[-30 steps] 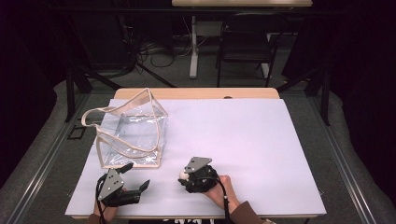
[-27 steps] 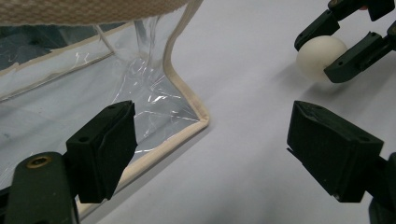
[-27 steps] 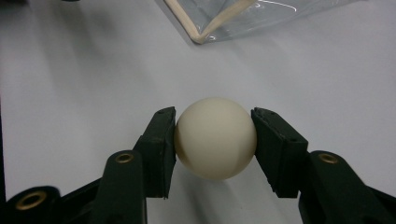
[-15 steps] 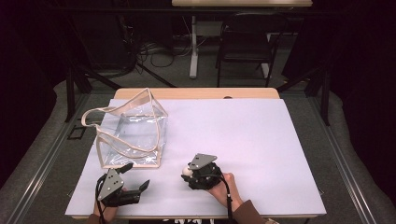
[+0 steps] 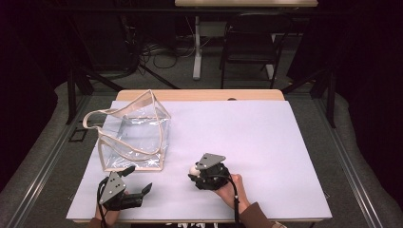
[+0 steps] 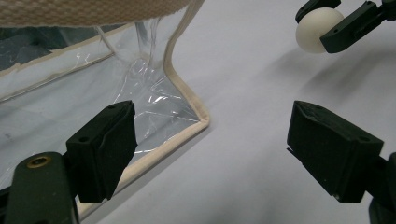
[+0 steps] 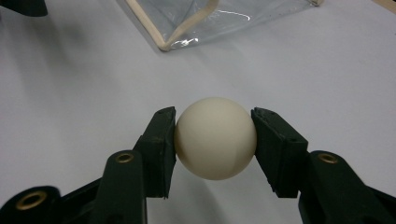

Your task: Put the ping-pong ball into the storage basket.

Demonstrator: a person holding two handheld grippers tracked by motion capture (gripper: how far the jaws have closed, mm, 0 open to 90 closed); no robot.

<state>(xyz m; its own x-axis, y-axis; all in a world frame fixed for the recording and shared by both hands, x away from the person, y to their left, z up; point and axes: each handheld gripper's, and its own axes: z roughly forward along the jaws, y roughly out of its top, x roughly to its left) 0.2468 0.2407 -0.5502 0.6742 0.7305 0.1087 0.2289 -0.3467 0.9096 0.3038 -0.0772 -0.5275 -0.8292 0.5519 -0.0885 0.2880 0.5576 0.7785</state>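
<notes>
overhead plus two close tongs-mounted views.

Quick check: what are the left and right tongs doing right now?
Left tongs: open, holding nothing, next to the clear bag.
Right tongs: closed on the white ball.

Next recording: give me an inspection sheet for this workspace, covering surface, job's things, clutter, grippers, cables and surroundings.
Surface: pale lilac sheet covering a wooden table, flat and clean.
Job's things: cream-white ball held above the sheet; clear plastic tote bag with beige trim and straps standing at the left, opening tilted.
Clutter: nothing seen.
Grippers: right gripper shut on the ball, jaws pressing both its sides; left gripper with jaws wide apart and nothing between them, near the bag's bottom corner.
Cables: a black cable trails from each gripper toward the near edge; loose cables on the floor behind the table.
Surroundings: dark folding chair, white table leg, grey carpet.
</notes>
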